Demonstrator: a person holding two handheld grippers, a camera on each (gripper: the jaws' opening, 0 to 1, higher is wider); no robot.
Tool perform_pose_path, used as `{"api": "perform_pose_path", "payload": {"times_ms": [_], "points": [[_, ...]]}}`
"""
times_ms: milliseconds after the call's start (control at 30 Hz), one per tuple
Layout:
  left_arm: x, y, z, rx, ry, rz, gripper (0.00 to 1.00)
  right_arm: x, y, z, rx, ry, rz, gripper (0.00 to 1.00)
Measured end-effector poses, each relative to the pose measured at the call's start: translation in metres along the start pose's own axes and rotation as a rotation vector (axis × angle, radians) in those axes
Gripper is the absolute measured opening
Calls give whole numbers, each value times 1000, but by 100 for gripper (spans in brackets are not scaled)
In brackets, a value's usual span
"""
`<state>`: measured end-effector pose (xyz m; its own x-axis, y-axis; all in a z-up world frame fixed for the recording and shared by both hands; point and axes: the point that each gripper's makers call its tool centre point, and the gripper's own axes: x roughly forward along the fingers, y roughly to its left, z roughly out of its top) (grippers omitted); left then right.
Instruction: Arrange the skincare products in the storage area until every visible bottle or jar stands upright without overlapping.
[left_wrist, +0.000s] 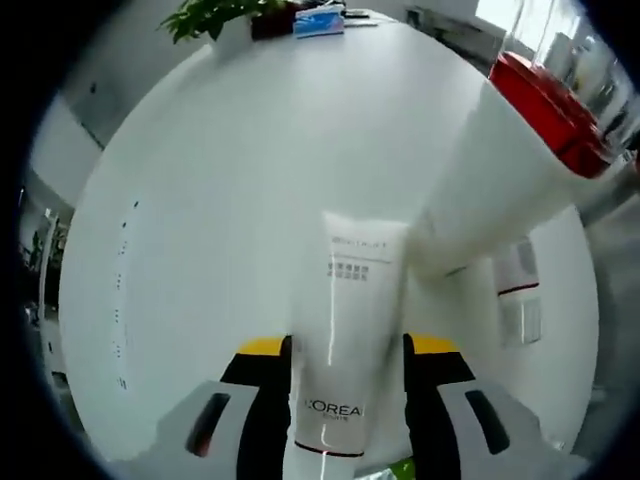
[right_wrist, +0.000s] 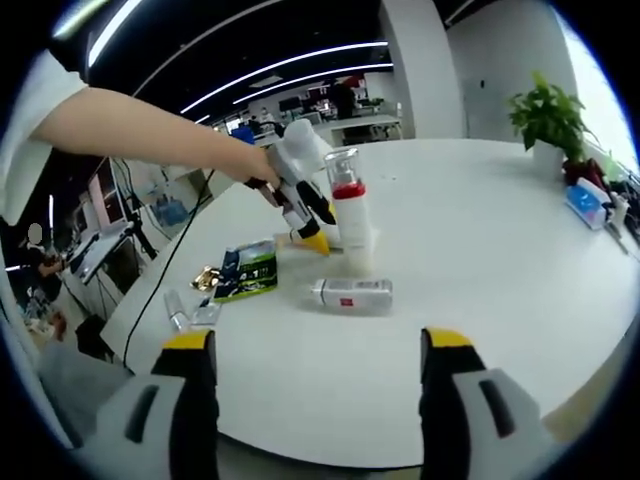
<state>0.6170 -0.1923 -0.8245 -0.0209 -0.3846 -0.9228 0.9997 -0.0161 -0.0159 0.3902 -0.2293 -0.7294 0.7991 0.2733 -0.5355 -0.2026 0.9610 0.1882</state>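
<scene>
My left gripper (left_wrist: 345, 352) is shut on a white L'Oreal tube (left_wrist: 350, 300) that points away along the jaws over the white table (left_wrist: 220, 200). Just right of it looms a white bottle with a red collar (left_wrist: 500, 170). Behind that a white tube with a red band (left_wrist: 518, 290) lies flat. In the right gripper view a hand holds the left gripper (right_wrist: 318, 238) low beside the same bottle (right_wrist: 350, 215), which stands upright. A white bottle (right_wrist: 352, 292) lies on its side in front of it. My right gripper (right_wrist: 315, 390) hangs open and apart from everything.
A green and dark packet (right_wrist: 245, 270) and small tubes (right_wrist: 185, 315) lie near the table's left edge. A potted plant (right_wrist: 548, 120) and a blue box (right_wrist: 585, 205) stand at the far right. A person's bare arm (right_wrist: 140, 125) reaches in from the left.
</scene>
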Motion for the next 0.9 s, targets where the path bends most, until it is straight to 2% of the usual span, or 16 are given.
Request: {"api": "perform_pose_path", "payload": {"times_ms": [33,67,200,433,700,900], "points": [[0,3,1,21,-7,12,37,0,0,0,1,0,0,84],[-1,4,1,8,-6,14,32,0,0,0,2,1,-1,84],[0,4,1,2,-4,27,30,0,-1,-1,4,3,-2,83],[-7,14,-9,-76,3,82,30,0,-1,0,4,0,-1,83],[-35,20,-18,-188,-58,139,30,0,0,1,-6,-8,5,83],[-67,33,-11,-266,-169,237,29,0,3,3,-11,-11,13,83]]}}
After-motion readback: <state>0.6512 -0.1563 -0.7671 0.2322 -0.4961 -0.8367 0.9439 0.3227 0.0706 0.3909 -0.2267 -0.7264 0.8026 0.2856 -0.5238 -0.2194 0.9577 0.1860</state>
